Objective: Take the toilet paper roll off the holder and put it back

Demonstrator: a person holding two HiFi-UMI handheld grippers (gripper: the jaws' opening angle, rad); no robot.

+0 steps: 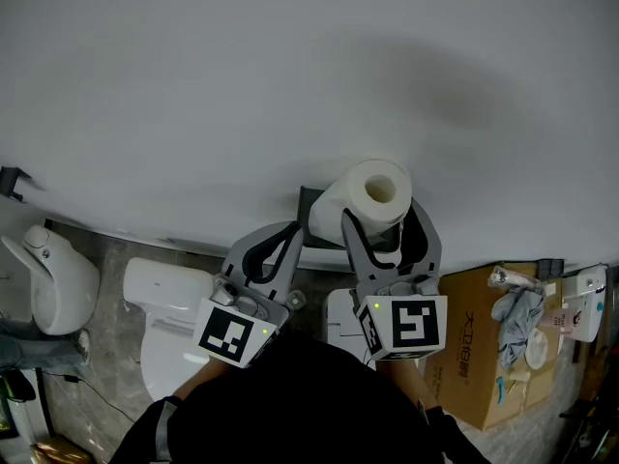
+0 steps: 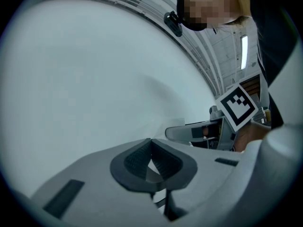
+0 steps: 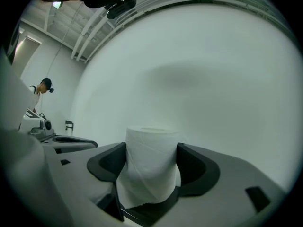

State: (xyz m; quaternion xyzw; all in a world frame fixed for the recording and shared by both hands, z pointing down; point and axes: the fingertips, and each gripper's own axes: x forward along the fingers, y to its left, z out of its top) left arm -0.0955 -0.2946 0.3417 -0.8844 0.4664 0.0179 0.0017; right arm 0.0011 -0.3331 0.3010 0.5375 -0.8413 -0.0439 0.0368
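Observation:
A white toilet paper roll [image 1: 368,199] is held upright in front of the pale wall, its cardboard core facing up. My right gripper [image 1: 385,222] is shut on it, one dark pad on each side. In the right gripper view the roll [image 3: 150,167] stands between the pads, a loose sheet hanging at its front. A dark holder bracket [image 1: 309,206] shows on the wall just left of the roll. My left gripper [image 1: 280,245] hangs beside it, lower left of the roll; in the left gripper view its jaws [image 2: 151,167] are shut with nothing between them.
A white toilet [image 1: 164,307] stands below left, with another white fixture [image 1: 48,278] further left. A cardboard box [image 1: 484,346] with rags and bottles sits at the lower right. A person stands far off in the right gripper view [image 3: 40,93].

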